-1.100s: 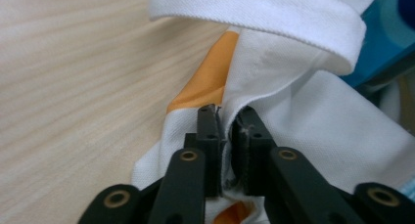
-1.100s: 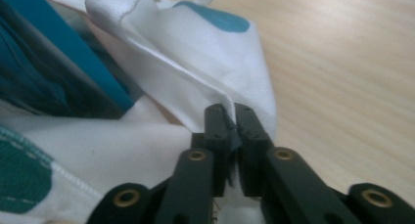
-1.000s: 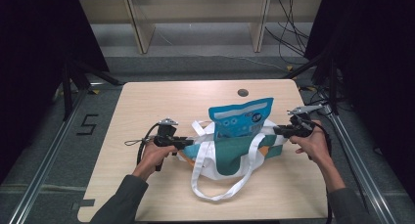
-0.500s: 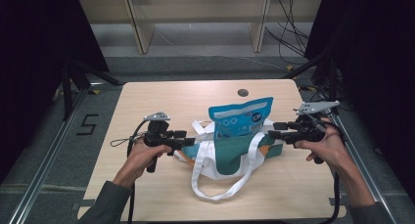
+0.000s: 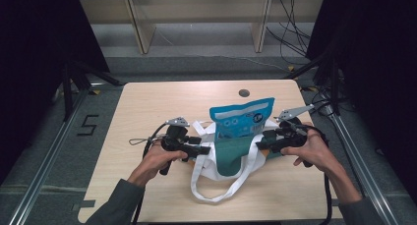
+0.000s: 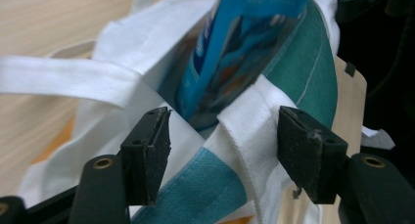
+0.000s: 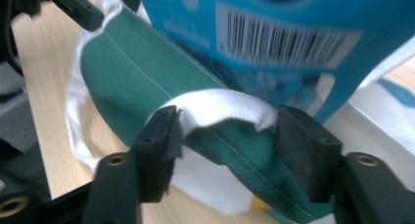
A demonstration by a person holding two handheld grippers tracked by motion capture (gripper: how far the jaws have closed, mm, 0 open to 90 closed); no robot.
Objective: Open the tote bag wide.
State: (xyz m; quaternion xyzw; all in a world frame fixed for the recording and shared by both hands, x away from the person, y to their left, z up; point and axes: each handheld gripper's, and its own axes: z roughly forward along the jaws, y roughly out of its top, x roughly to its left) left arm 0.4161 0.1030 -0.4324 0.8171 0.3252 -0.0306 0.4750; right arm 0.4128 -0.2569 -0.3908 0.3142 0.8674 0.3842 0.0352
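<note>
Near the middle of the surface [image 5: 147,102], a little toward its front edge, lay the tote bag [image 5: 231,156], white and green, with its white handles [image 5: 216,193] looping out toward the front edge. A blue pouch [image 5: 241,119] stood upright in the bag's mouth, its top rising well above the cloth and its barcode side facing your right claw.

Your left claw [image 5: 206,149] was at the bag's left rim. From the left gripper view, its jaws had just been opening and stood released: the white hem of the rim [image 6: 244,121] lay between the pads, but neither pad pressed on it. Your left hand [image 5: 157,158] held that tool just beside the bag.

Your right claw [image 5: 260,142] was at the bag's right rim. Its jaws had likewise just been opening and were released; in the right gripper view a fold of white hem over green cloth [image 7: 220,109] sagged between the pads, brushing the left one without being pinched. Your right hand [image 5: 312,151] sat toward the right edge of the surface.

Farther back, a small dark round hole [image 5: 244,93] showed near the far edge of the surface.
</note>
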